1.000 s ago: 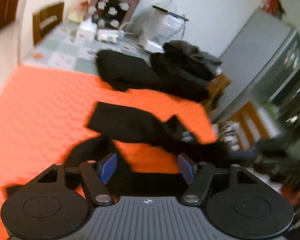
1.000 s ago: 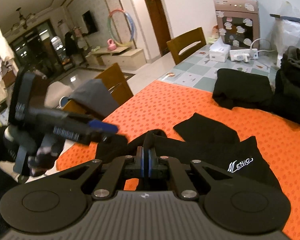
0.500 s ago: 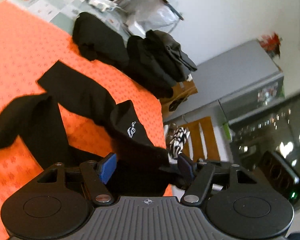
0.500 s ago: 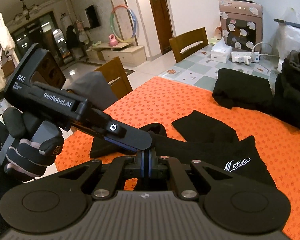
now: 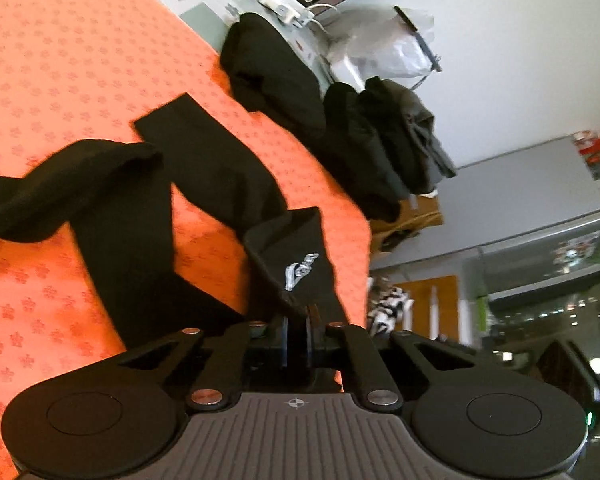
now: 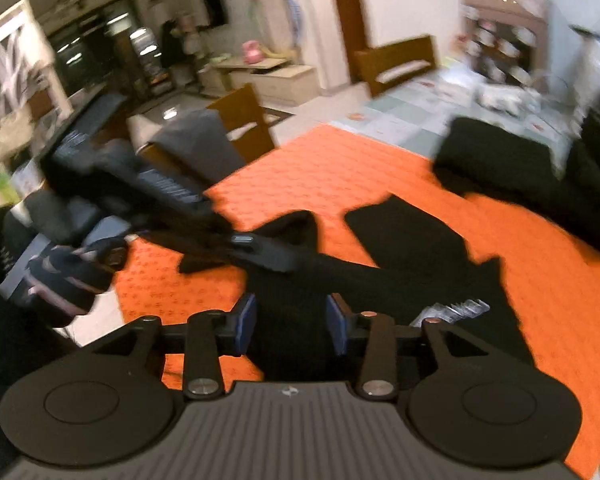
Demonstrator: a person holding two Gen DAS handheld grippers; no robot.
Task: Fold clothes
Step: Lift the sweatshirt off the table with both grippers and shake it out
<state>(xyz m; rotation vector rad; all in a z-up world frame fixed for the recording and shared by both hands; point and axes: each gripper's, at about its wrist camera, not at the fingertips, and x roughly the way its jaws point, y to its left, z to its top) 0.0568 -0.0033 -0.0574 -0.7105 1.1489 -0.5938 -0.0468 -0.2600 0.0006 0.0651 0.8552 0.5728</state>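
The left gripper (image 5: 296, 330) pinches the black garment (image 5: 220, 184) at its logo corner. The right gripper (image 6: 291, 324) is opening, with cloth between its pads but not pressed. Ahead lie the orange tablecloth (image 5: 80, 60) and, beyond it, a pile of dark clothes (image 5: 340, 120).

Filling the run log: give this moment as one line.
left gripper: shut on black garment | right gripper: jaws opening, garment between | surface: orange tablecloth

Orange patterned cloth (image 5: 80, 64) over the desk. Beyond its far edge, pale checked covering (image 6: 420, 100) with a white power strip (image 5: 278, 0). Wooden chair (image 6: 396, 62) at the far end, another wooden chair (image 6: 244, 120) draped in grey alongside. Hula hoop (image 6: 278, 16) against the far wall. White plastic bag (image 5: 384, 46) near the wall.
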